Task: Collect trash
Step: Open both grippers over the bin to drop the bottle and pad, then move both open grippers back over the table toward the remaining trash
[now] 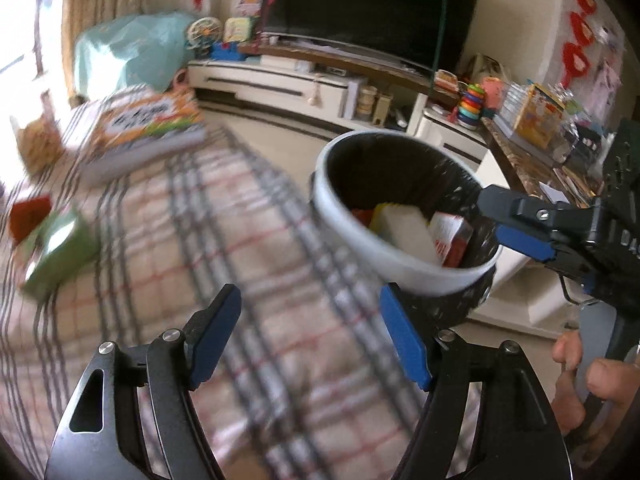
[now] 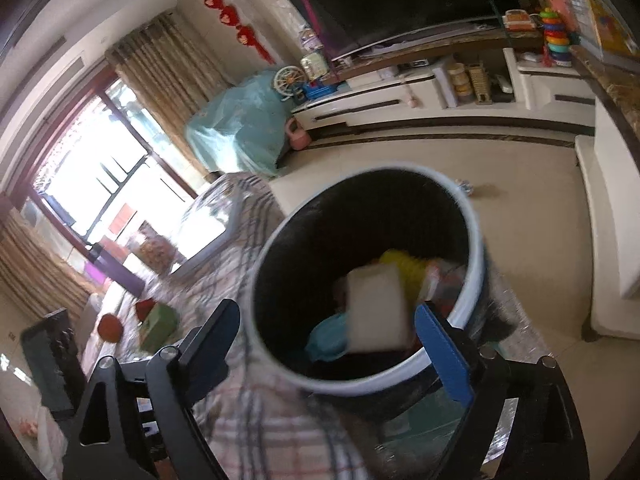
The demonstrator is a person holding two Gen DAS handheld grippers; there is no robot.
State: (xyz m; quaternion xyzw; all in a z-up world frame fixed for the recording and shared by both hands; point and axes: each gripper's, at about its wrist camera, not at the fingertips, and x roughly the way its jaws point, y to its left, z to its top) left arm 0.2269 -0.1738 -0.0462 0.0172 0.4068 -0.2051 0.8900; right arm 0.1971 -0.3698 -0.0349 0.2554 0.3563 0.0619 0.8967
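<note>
A white-rimmed trash bin [image 1: 340, 220] with a black liner stands by the edge of the plaid-covered table [image 1: 240, 240]. Inside it lie a white block [image 1: 404, 228], a red-and-white carton [image 1: 452, 236] and something yellow [image 1: 380, 216]. My left gripper [image 1: 310, 312] hangs open over the tablecloth, just left of the bin, with nothing in it. Over the bin's mouth [image 2: 472, 240], my right gripper [image 2: 326, 320] is open; the blurred white block [image 2: 376, 312] lies below it beside a teal scrap [image 2: 328, 336]. A green box [image 1: 60, 252] lies on the table.
A thick picture book [image 1: 144, 128] and red items [image 1: 30, 216] lie on the table's far left. A teal plastic-covered heap [image 2: 236, 128] stands by the curtain. Beyond it are the white TV stand [image 1: 280, 84], the television and tiled floor [image 2: 520, 184]. A cluttered counter [image 1: 532, 136] runs along the right.
</note>
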